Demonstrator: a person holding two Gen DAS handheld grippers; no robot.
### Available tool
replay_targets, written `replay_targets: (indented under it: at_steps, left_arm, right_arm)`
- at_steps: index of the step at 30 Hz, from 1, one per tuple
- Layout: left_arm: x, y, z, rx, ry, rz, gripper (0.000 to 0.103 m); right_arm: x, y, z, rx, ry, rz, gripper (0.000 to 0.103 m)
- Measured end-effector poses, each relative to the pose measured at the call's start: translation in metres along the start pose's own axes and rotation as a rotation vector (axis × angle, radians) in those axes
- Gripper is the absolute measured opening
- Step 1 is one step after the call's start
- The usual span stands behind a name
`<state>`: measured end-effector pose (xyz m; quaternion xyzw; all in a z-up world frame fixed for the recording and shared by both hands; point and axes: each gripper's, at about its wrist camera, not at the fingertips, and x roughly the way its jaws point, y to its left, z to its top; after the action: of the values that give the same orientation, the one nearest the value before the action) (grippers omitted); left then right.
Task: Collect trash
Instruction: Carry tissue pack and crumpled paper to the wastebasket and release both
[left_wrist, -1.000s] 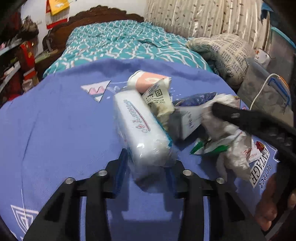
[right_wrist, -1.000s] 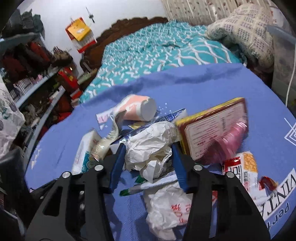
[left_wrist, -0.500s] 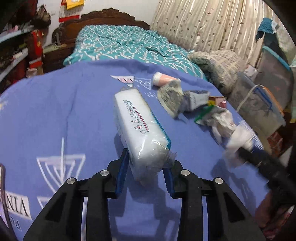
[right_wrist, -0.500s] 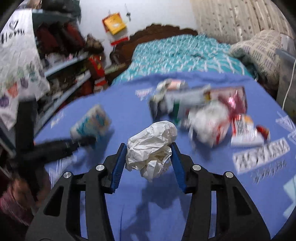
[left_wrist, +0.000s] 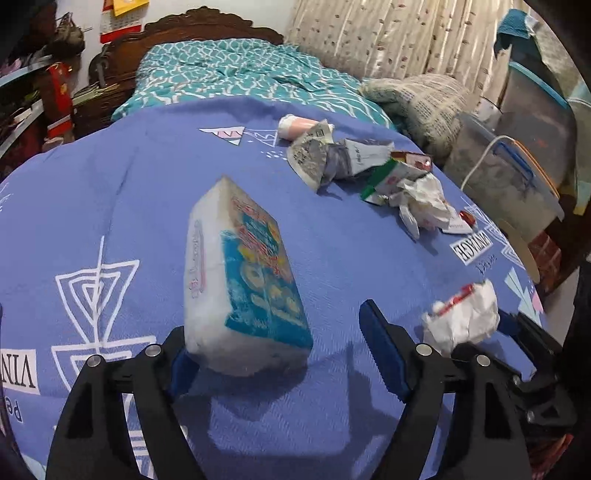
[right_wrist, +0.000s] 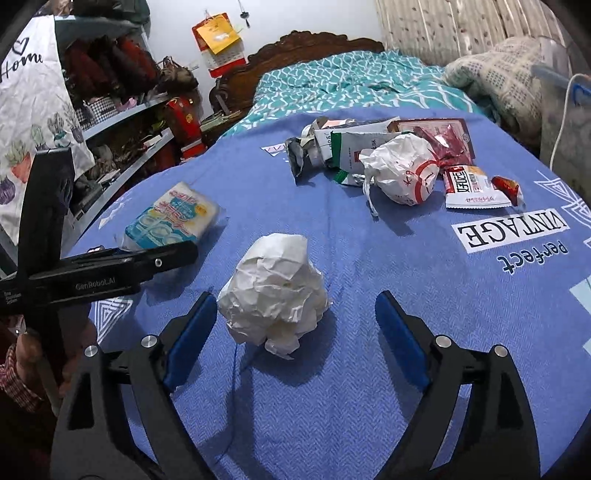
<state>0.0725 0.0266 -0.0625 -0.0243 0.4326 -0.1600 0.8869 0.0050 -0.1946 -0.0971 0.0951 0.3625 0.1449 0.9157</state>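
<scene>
Bedroom; blue blanket (right_wrist: 369, 369) over the bed. Both claws have just been opening. Our left claw (left_wrist: 280, 354) stands spread, the tissue pack (left_wrist: 240, 277) between its jaws, leaning on one pad. Our right claw (right_wrist: 295, 332) stands spread, the crumpled paper ball (right_wrist: 275, 295) loose between them. The remaining trash pile (right_wrist: 388, 158) lies well apart. Risk: the ball rolls off the soft blanket.

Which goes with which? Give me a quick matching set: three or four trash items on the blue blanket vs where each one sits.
Items:
1. tissue pack
2. crumpled paper ball
3. white plastic bag
4. red sachet

Places:
A. in the far pile
B. between the open right gripper fingers
C. by the VINTAGE print
D. between the open left gripper fingers

Pairs: 1-D, 2-B, 3-A, 4-C
</scene>
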Motion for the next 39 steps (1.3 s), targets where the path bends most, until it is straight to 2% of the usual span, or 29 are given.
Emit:
replay_targets:
  at_steps: [6,9,10,11,13,14,17,20,25,29,39]
  left_arm:
    - [0.002,0.004,0.004,-0.034,0.005,0.021,0.08]
    - [0.004,0.012,0.003,-0.068,0.013,0.029,0.076]
    - [0.006,0.014,0.002,-0.074,0.019,0.027,0.059]
    - [0.009,0.015,0.002,-0.079,0.034,0.022,0.049]
    - [0.009,0.015,0.001,-0.078,0.03,0.014,0.045]
    - [0.009,0.012,0.001,-0.065,0.03,0.016,0.043]
    - [0.009,-0.004,0.002,-0.035,0.034,-0.032,0.043]
    - [0.008,-0.024,0.007,-0.002,0.029,-0.086,0.042]
    - [0.016,-0.076,0.022,0.078,0.055,-0.215,0.043]
    - [0.033,-0.125,0.036,0.15,0.104,-0.311,0.043]
    - [0.088,-0.294,0.069,0.402,0.251,-0.508,0.043]
  right_arm:
    - [0.006,0.004,0.005,0.009,0.019,0.019,0.09]
    - [0.014,0.004,0.004,0.018,0.046,0.013,0.09]
    - [0.016,0.003,0.004,0.021,0.055,0.016,0.087]
    - [0.019,0.003,0.004,0.02,0.067,0.022,0.071]
    - [0.022,0.003,0.003,0.017,0.083,0.072,0.054]
    - [0.021,0.004,0.004,0.014,0.08,0.071,0.051]
    - [0.015,0.002,0.005,0.0,0.058,0.044,0.049]
    - [0.006,-0.017,0.005,0.053,0.03,0.024,0.048]
    - [-0.023,-0.066,0.008,0.166,-0.042,-0.031,0.048]
    - [-0.052,-0.115,0.008,0.242,-0.103,-0.117,0.048]
    - [-0.124,-0.237,-0.007,0.435,-0.237,-0.302,0.048]
